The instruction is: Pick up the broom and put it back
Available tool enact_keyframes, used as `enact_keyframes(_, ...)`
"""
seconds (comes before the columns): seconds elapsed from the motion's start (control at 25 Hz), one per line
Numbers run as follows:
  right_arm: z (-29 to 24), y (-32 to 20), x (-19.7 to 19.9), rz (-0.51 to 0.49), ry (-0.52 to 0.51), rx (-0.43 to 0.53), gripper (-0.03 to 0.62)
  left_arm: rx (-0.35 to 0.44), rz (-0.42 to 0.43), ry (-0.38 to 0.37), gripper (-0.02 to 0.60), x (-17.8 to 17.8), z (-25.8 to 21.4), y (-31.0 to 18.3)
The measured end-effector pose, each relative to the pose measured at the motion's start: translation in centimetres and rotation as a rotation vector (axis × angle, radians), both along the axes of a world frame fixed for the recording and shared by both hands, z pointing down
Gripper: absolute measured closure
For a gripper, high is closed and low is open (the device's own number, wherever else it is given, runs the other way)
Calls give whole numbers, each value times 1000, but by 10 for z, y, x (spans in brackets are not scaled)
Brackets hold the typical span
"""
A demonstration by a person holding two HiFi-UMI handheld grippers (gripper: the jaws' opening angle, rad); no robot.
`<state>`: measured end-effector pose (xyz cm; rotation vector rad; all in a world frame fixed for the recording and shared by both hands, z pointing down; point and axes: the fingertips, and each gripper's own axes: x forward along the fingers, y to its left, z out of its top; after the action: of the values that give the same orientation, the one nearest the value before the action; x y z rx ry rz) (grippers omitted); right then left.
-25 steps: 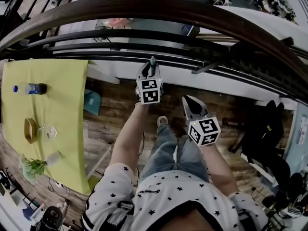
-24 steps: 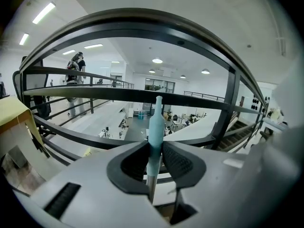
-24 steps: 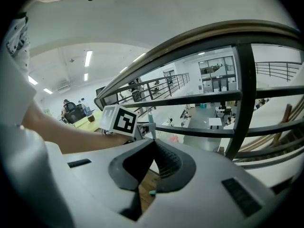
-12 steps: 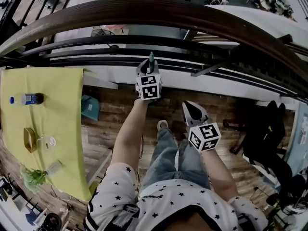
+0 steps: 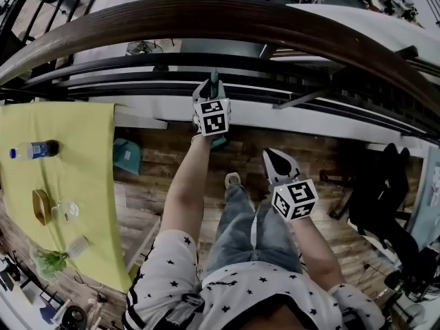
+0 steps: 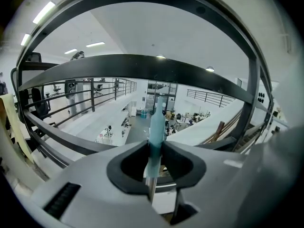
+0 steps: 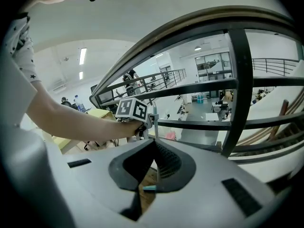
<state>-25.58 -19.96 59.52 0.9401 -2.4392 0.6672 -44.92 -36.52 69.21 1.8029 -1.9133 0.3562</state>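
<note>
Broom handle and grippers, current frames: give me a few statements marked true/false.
1. The left gripper is clamped on the broom handle. True.
2. The right gripper also grips the handle. False: its jaws are together with nothing between them, and it is off to one side of the handle.
3. The top end of the handle is red. False: it is pale teal.
4. A bottle is on the yellow table. True.
5. The handle lies flat on the floor. False: it stands roughly upright in the left gripper, in front of the railing.
</note>
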Motion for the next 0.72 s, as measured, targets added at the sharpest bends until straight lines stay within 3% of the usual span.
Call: enact_keyframes(0.72,6,-7,3,8,7,-16,600,-54,17,-5,485,-5,23,-27)
